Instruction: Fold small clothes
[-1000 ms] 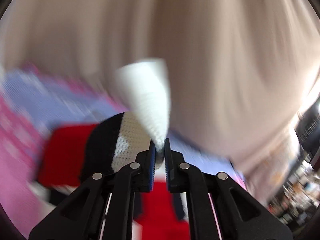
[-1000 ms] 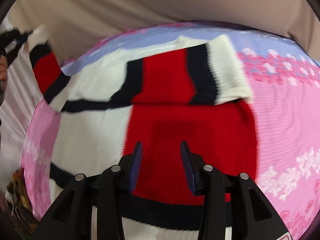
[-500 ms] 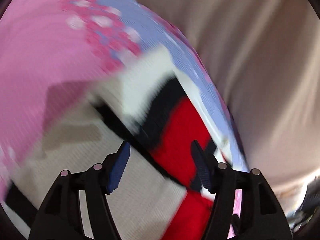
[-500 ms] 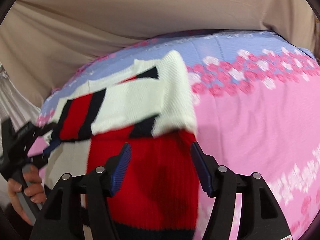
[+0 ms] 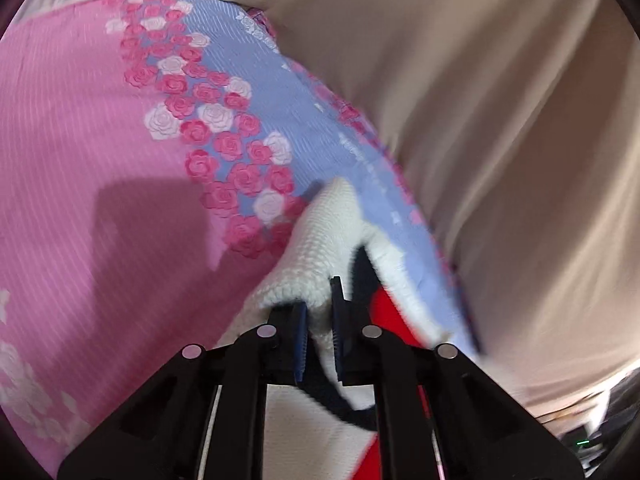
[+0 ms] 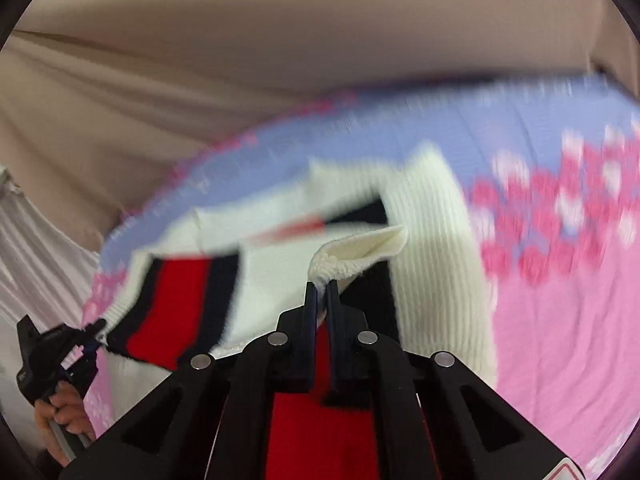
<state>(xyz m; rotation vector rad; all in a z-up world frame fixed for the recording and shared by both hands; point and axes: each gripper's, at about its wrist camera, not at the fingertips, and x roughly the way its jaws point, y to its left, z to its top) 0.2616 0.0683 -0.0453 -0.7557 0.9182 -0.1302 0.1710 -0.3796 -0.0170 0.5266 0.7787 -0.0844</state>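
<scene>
A small knit sweater [image 6: 276, 276] in white, red and dark navy lies on a pink and lilac flowered bedspread [image 6: 560, 320]. My right gripper [image 6: 322, 285] is shut on a white ribbed edge of the sweater, which bunches up above the jaws. In the left wrist view my left gripper [image 5: 319, 300] is shut on another white knit edge of the sweater [image 5: 320, 248], with red and navy panels to its right. The left gripper [image 6: 60, 356] also shows at the lower left of the right wrist view, held by a hand [image 6: 64, 412] at the sweater's left corner.
The bedspread [image 5: 100, 160] stretches out to the left in the left wrist view, with a band of roses [image 5: 224, 136]. Beige draped cloth [image 5: 500, 120] hangs behind the bed in both views. White pleated fabric [image 6: 36, 264] lies at the left.
Both grippers, open half a second ago, have shut on white edges of the sweater. The left one dropped the sleeve it held earlier and moved down to the sweater's edge.
</scene>
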